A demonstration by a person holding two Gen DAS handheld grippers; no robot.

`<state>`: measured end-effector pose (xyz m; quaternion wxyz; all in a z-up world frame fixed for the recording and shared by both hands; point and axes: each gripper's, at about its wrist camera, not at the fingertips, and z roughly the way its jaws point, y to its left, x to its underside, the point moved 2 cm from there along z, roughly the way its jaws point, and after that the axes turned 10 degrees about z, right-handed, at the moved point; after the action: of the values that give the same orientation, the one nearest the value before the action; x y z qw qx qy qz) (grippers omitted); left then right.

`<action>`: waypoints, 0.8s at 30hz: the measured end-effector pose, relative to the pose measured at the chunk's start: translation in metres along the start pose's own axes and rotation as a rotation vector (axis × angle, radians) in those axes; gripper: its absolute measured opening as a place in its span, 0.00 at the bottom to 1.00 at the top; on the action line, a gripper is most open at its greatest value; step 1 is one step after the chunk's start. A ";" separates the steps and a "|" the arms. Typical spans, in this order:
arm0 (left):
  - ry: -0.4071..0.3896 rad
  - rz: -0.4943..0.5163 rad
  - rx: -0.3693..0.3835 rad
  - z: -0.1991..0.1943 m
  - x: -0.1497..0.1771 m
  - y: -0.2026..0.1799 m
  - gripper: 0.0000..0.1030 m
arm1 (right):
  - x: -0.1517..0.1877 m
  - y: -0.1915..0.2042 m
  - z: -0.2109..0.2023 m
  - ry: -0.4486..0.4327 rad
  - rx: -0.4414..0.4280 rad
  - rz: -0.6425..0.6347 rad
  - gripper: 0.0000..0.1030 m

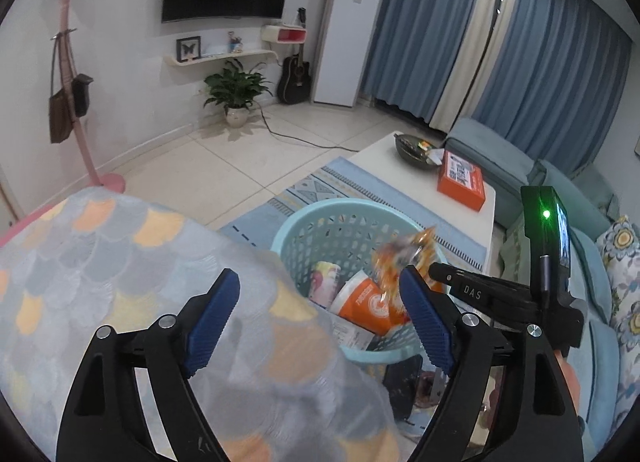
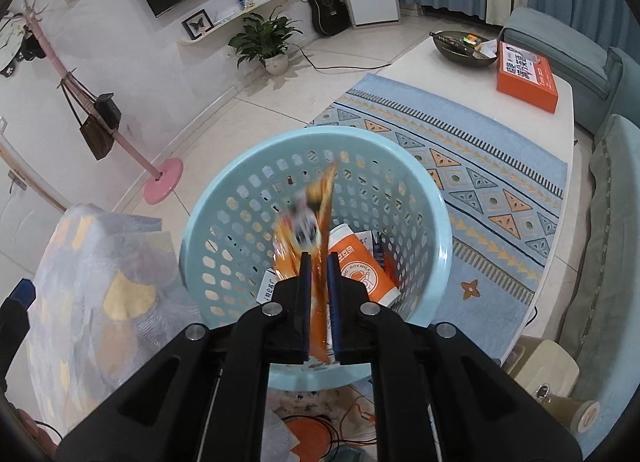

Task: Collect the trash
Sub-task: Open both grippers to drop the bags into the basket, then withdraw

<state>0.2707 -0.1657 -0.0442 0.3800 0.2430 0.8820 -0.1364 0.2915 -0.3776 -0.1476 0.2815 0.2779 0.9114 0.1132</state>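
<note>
orange foil wrapper [image 2: 316, 230] was clamped in the right gripper [image 2: 319, 266], hanging ahead of its tips over the blue basket [image 2: 436, 218]. light, crinkly and slippery; best pinched by an edge. left gripper [image 1: 320, 298] stood apart, empty.

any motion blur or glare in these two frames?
Left wrist: wrapper smeared, patterned cloth soft near the lens, green LED flares. Right wrist: wrapper streaked over the basket, tongs sharp. Both: fisheye bending, dark corners.
</note>
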 end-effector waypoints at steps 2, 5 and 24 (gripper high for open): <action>-0.012 -0.016 -0.005 -0.010 0.005 0.005 0.79 | 0.002 0.003 -0.004 -0.008 0.001 -0.006 0.10; -0.025 -0.030 -0.011 -0.024 0.012 0.012 0.79 | 0.005 0.008 -0.013 -0.017 -0.011 -0.016 0.14; -0.151 -0.168 -0.107 -0.129 0.087 0.060 0.84 | 0.069 0.073 -0.144 -0.273 -0.124 -0.214 0.65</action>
<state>0.1728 -0.0313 -0.0246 0.4448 0.1368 0.8742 -0.1382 0.1935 -0.2854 -0.0352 0.4295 0.1741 0.8805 0.0998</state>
